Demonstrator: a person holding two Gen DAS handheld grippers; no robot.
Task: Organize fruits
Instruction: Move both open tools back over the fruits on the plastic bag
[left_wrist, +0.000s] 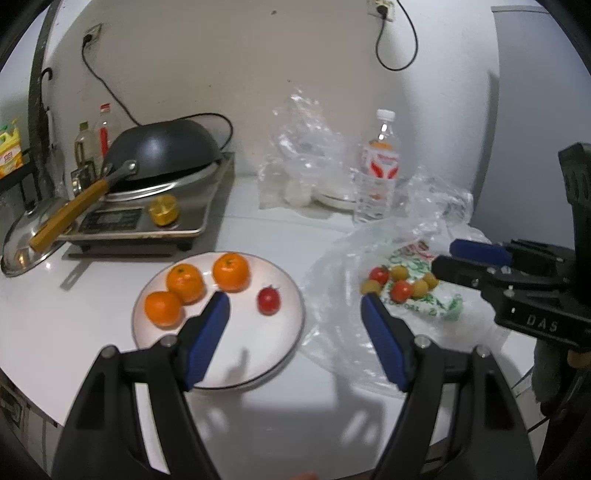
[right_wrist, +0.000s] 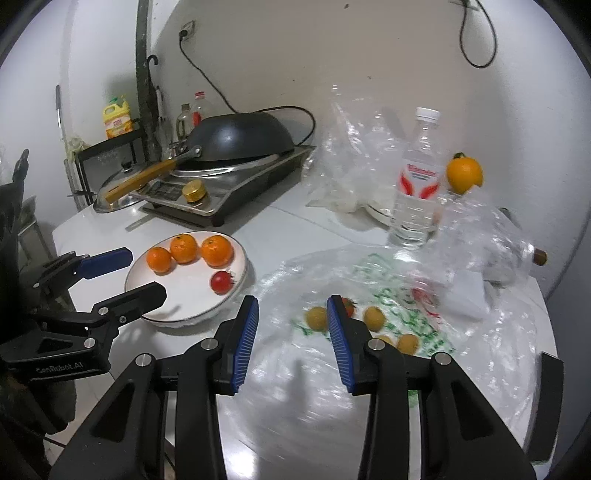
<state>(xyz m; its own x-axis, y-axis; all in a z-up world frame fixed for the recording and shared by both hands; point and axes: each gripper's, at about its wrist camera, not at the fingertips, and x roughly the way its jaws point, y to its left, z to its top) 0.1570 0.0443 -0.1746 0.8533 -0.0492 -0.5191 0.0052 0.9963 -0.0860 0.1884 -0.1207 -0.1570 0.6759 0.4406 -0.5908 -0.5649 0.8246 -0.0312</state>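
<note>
Fruits sit in two spots, and your landmark is the white plate (left_wrist: 284, 354). Biggest first: the plastic bag (left_wrist: 332, 332) lies flat just right of the plate, all crinkly. On the plate you have three oranges (left_wrist: 184, 283) near its far edge and one red tomato (left_wrist: 268, 300) near its right side. One more orange (right_wrist: 464, 174) sits far behind the plate, past the water bottle (right_wrist: 417, 184). The little red and yellow tomatoes (left_wrist: 402, 290) lie on the bag, right of the plate.

Your left gripper (left_wrist: 295, 314) hangs over the plate with its jaws wide apart and nothing in them. Your right gripper (right_wrist: 291, 310) hangs over the bag, jaws partly apart, holding nothing.

I think a little tomato comes next. Watch out! The bag is slippery, so a tomato could roll away when you touch it. You could pinch the plastic too and drag the whole bag. Squeeze too hard and the tomato may squash.
</note>
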